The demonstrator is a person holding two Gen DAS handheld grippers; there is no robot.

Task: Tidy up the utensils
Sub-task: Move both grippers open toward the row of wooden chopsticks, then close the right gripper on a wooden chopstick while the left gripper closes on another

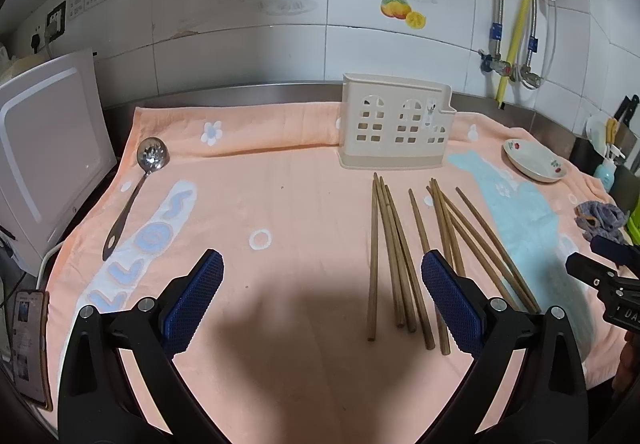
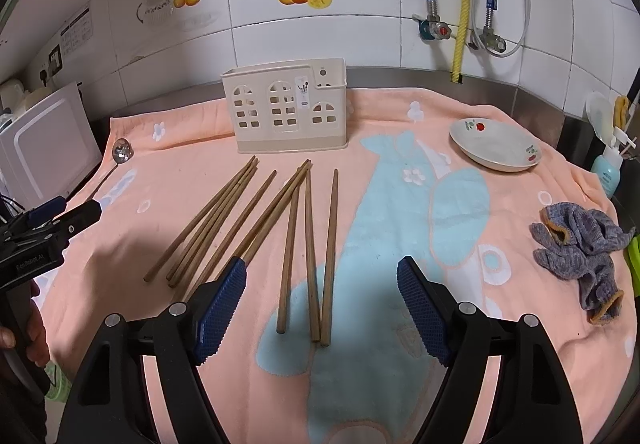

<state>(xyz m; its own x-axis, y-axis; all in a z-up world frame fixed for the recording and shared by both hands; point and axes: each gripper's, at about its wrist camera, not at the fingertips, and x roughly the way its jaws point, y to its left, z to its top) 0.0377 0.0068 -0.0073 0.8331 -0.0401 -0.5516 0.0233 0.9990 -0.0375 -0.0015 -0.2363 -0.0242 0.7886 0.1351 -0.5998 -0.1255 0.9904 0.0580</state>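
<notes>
**Chopsticks lie fanned in front of the holder, nothing gripped**

Wooden chopsticks [image 2: 256, 220], roughly 9 by count, are seen loose on the peach towel [image 2: 400, 324], just in front of the beige utensil holder [image 2: 286, 108]. Their long axes run from the holder back toward both tools. 3 of them end between the spread fingers of the right gripper [image 2: 321, 308], which is held apart and empty; this hand is judged nearer. The left gripper [image 1: 322, 296] is likewise spread and empty, with the chopsticks [image 1: 416, 256] toward its right finger. A slotted spoon [image 1: 134, 190] lies well left of the holder, handle toward the tools. A dish [image 2: 494, 146] and a grey cloth [image 2: 580, 252] sit to the holder's right. Behind the holder stands a tiled kitchen wall.
</notes>
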